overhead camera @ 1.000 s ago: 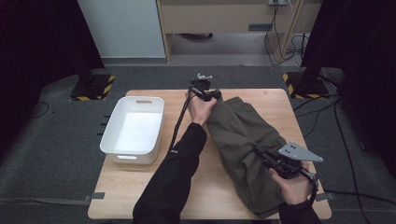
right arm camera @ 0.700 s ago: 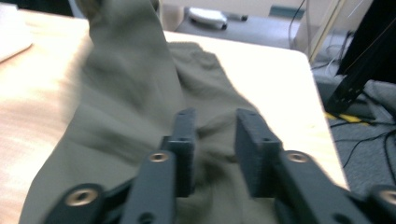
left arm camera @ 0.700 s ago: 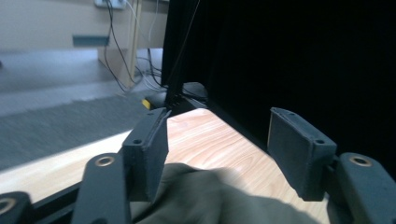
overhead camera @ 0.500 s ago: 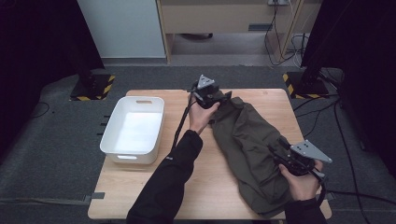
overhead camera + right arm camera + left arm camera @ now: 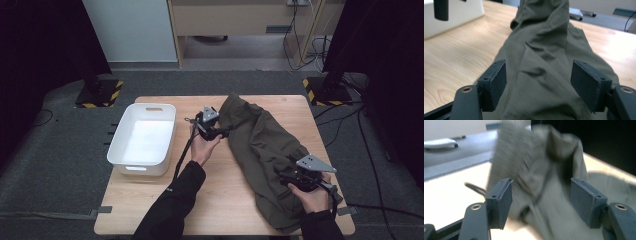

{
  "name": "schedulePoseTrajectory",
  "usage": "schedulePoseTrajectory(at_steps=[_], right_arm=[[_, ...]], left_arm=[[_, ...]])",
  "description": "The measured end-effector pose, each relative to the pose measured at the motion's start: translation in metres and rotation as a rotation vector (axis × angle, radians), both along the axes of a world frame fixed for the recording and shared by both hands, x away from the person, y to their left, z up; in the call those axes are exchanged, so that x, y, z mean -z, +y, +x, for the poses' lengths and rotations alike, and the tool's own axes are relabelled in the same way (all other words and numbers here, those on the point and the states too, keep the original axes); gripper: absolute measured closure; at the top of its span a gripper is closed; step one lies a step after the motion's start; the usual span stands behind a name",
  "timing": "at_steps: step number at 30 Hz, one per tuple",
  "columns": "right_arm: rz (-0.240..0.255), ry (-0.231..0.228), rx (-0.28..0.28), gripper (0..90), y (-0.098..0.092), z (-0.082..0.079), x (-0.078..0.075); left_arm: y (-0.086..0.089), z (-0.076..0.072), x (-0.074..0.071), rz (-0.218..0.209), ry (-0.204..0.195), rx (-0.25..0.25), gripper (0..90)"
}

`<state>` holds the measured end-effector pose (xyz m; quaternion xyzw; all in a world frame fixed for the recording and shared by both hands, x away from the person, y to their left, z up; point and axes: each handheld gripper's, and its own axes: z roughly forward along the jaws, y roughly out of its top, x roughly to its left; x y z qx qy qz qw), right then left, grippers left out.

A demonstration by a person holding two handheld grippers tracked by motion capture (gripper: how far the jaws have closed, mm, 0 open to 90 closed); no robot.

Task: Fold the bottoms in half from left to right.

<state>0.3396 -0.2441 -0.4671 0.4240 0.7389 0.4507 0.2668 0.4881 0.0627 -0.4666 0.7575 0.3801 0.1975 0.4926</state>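
Left gripper (image 5: 223, 131) jaws just opened, released, at far end of crumpled olive-green cloth garment (image 5: 265, 150), right gripper (image 5: 286, 176) jaws likewise just parted over its near end, garment lying diagonally on light wooden table (image 5: 225, 200), beside white plastic tub (image 5: 142, 140).

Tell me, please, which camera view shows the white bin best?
The high view: the whole white bin shows from above, open, left of the olive garment. The right gripper view catches one white wall at its top left corner; the left gripper view gives nothing certain.
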Motion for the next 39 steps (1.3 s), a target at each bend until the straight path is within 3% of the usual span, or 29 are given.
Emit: schedulePoseTrajectory(at_steps=[4, 10, 12, 17, 22, 28, 34, 39], right_arm=[[-0.027, 0.042, 0.021, 28.2, -0.010, 0.003, 0.013], [-0.063, 0.093, 0.029, 33.2, -0.025, 0.008, 0.027], [-0.075, 0.107, 0.014, 35.3, -0.026, 0.009, 0.030], [-0.115, 0.157, 0.010, 38.7, -0.030, 0.012, 0.037], [-0.147, 0.234, 0.008, 56.8, -0.036, 0.011, 0.044], [-0.159, 0.279, -0.013, 85.1, -0.035, 0.006, 0.041], [-0.151, 0.258, 0.015, 88.1, -0.037, 0.004, 0.034], [-0.107, 0.223, 0.046, 87.9, -0.043, 0.001, 0.027]], left_arm=[[-0.016, -0.006, 0.026, 0.010, 0.050, 0.013, 33.2], [-0.042, -0.013, 0.051, 0.091, 0.091, 0.048, 31.8], [-0.048, -0.014, 0.056, 0.103, 0.105, 0.050, 31.6], [-0.057, -0.016, 0.067, 0.185, 0.114, 0.051, 31.0], [-0.058, -0.013, 0.069, 0.256, 0.142, 0.039, 30.3], [-0.056, -0.011, 0.069, 0.242, 0.160, 0.018, 31.6], [-0.053, -0.012, 0.069, 0.250, 0.136, 0.024, 39.7], [-0.040, -0.008, 0.069, 0.248, 0.140, 0.016, 41.3]])
